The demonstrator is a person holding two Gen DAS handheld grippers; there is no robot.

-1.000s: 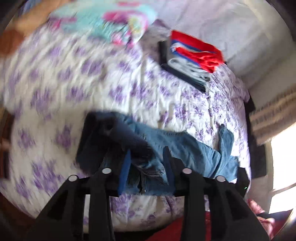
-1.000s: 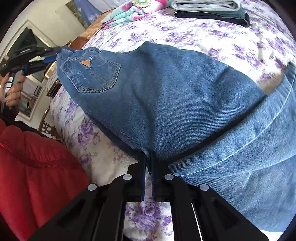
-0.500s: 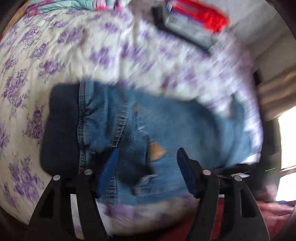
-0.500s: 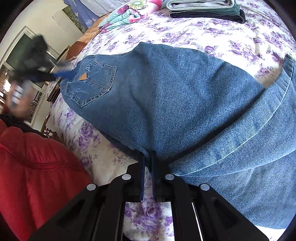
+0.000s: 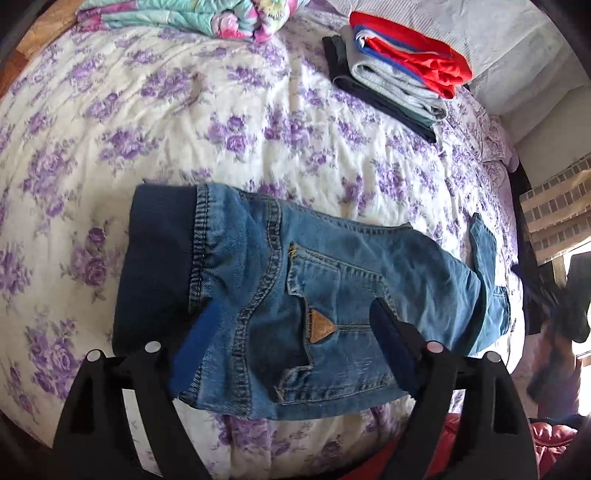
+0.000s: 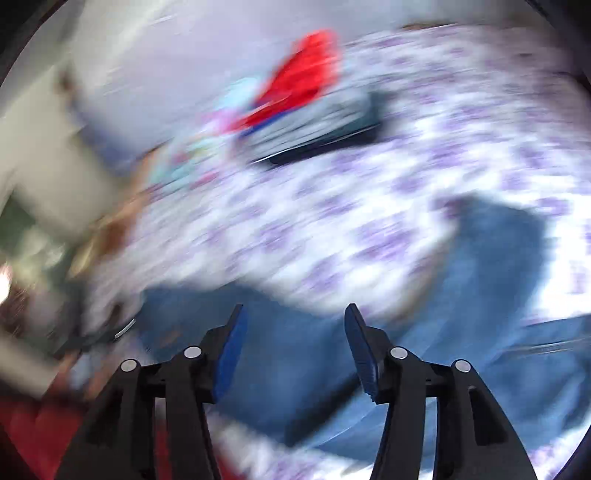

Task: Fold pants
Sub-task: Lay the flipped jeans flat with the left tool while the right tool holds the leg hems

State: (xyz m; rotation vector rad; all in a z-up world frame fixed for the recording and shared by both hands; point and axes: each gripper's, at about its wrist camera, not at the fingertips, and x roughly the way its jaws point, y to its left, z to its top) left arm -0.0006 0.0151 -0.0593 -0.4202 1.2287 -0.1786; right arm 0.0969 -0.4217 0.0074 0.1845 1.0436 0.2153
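Note:
Blue jeans (image 5: 332,295) with a dark navy waistband lie on the purple-flowered bedspread (image 5: 184,110), back pocket with a tan triangular patch facing up, legs running to the right. My left gripper (image 5: 291,347) is open, hovering above the waist and pocket area, holding nothing. In the blurred right wrist view, my right gripper (image 6: 293,343) is open above the denim (image 6: 295,369), holding nothing.
A stack of folded clothes (image 5: 399,74), red on top, sits at the far right of the bed; it also shows in the right wrist view (image 6: 314,110). A floral pillow (image 5: 192,14) lies at the far edge. My red jacket (image 5: 554,446) shows lower right.
Both grippers have opened and let go of the jeans, which now lie flat. The right gripper has swung fast away from the jeans edge; the left has lifted back.

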